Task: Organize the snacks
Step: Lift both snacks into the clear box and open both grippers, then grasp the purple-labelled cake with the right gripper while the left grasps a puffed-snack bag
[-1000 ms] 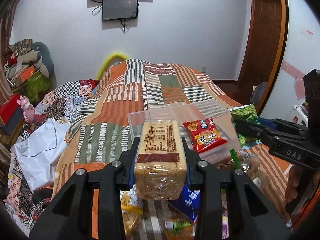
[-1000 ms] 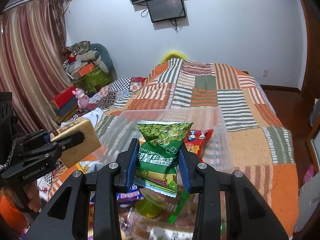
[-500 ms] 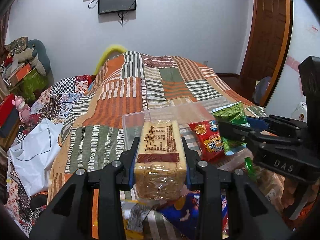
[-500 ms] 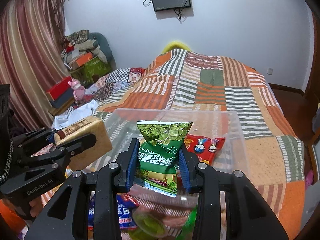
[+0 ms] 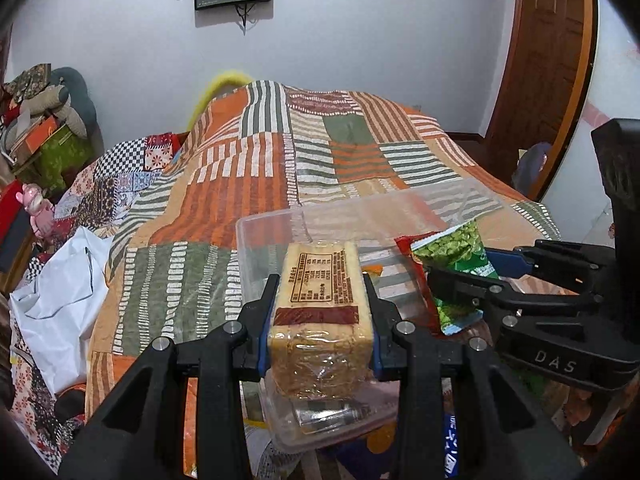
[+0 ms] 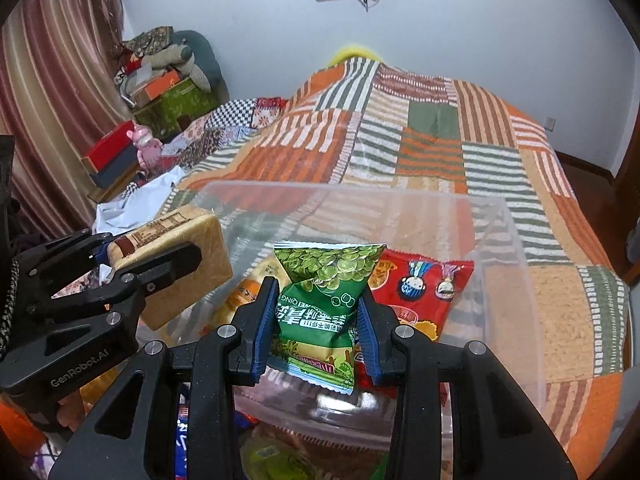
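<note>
My left gripper is shut on a wrapped tan cake block, held over the near left edge of a clear plastic bin. The cake block also shows in the right wrist view. My right gripper is shut on a green pea snack bag, held over the bin. The green bag shows at the right in the left wrist view. A red snack bag and an orange packet lie inside the bin.
The bin sits on a bed with a striped patchwork quilt. Several loose snack packets lie in front of the bin. A white bag and boxes are at the left. A wooden door is at the right.
Both grippers have moved forward and closer to the bin with their snacks. The cake block and the green bag now hang over the bin's near part.
</note>
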A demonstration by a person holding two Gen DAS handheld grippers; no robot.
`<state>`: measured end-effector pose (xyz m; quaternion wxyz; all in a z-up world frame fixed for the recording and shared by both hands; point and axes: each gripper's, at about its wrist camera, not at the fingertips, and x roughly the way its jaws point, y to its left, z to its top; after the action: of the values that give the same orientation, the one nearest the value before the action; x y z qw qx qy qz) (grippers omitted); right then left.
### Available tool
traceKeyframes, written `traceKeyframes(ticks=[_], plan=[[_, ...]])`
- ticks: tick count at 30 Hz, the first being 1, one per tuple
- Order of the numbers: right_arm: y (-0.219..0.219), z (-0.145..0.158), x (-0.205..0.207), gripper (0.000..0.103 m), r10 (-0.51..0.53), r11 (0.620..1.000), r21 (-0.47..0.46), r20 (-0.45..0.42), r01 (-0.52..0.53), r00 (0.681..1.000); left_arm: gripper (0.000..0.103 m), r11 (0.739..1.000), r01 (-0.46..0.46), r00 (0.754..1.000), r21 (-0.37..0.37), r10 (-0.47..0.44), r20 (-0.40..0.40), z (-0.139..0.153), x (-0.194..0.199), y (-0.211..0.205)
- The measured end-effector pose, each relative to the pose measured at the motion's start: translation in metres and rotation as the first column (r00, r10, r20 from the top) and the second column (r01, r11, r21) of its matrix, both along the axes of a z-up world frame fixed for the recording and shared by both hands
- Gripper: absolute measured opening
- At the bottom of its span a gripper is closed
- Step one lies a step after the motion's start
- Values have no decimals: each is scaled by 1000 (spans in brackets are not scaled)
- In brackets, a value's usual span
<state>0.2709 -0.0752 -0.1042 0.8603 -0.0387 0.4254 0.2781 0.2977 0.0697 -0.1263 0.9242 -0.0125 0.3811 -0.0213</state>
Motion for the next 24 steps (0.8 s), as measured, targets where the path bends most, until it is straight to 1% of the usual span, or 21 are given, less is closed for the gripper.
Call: traceKeyframes(ticks=[3, 5, 7, 8, 14, 16, 21, 23, 24], plan=[[0, -4, 1, 35, 5, 1000, 1, -29, -5, 1000, 36, 1000, -2, 1000, -12, 2, -19, -5, 3, 2], [-1, -3, 1, 37, 8, 1000, 6, -34, -8, 999, 36, 1000, -15, 1000, -2, 15, -20, -7, 2, 2], [-4, 0, -1, 43, 0, 1000, 9, -27, 0, 1000, 36, 1000, -15, 1000, 2, 15, -10, -5, 0, 4], [-5, 1, -1, 45, -1, 1000, 10, -23, 1, 1000, 38, 1000, -9, 1000, -2, 9, -7, -4, -2, 4], [-13, 13, -10, 46, -14, 1000, 17, 7, 14, 1000, 41, 1000, -14, 1000, -14, 14, 3, 5, -14, 6], [-16, 19, -16, 47, -14, 1000, 27, 16, 13, 1000, 48, 1000, -21, 1000, -6, 21, 14, 9, -21, 7], [-21, 35, -34, 48, -15, 999, 35, 61, 13, 998, 56, 999, -53, 998, -10, 53, 42, 22, -42, 11], [-22, 40, -41, 53, -13, 999, 47, 74, 10, 997, 60, 998, -64, 997, -24, 65, 51, 26, -49, 14], [-23, 43, -46, 55, -14, 999, 53, 82, 10, 997, 64, 997, -70, 996, -28, 72, 57, 29, -55, 16]])
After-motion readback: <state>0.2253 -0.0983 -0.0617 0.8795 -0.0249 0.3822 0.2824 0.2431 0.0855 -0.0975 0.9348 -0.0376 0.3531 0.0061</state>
